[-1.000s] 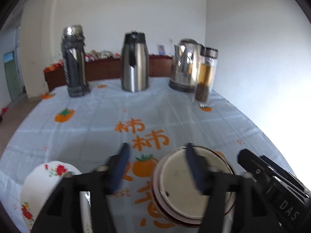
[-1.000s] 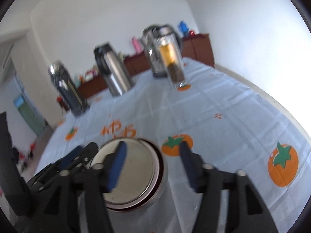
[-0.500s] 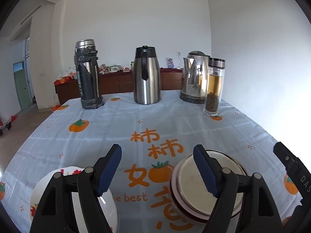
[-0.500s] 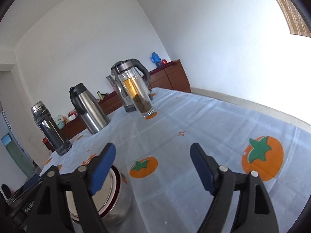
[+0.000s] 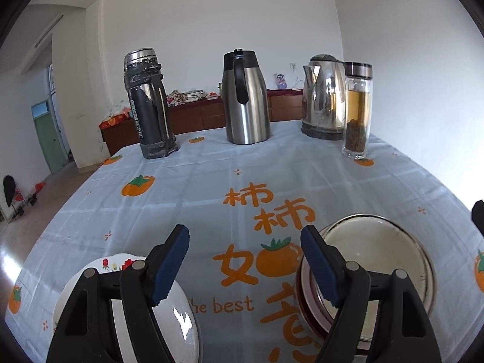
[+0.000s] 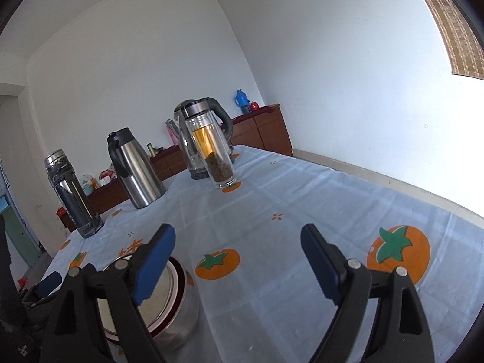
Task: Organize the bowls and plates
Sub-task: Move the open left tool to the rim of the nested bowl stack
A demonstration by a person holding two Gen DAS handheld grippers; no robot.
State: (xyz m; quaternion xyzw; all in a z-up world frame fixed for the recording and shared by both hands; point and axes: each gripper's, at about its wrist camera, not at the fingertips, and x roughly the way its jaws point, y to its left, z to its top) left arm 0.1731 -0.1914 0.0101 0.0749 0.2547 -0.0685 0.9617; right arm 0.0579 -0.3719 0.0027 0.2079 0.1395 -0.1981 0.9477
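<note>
You are holding the left gripper (image 5: pixel 244 264) wide apart over the counter (image 5: pixel 187 187) with nothing between its pads. Just under its left finger a white floral bowl (image 5: pixel 181 323) is sitting, and under its right finger a stack of metal bowls (image 5: pixel 375 260) is resting on the tomato-print cloth. Your right gripper (image 6: pixel 239 260) has just been opening and is now gaping wide, gripping nothing; the same stack of metal bowls (image 6: pixel 169 296) is lying beside and below its left finger, clear of the pads. Farther ahead of the left gripper a dark flask (image 5: pixel 146 106), a steel carafe (image 5: pixel 246 98), an electric kettle (image 5: pixel 322 96) and a glass tea bottle (image 5: pixel 357 110) are standing in a row near the counter's far edge.
</note>
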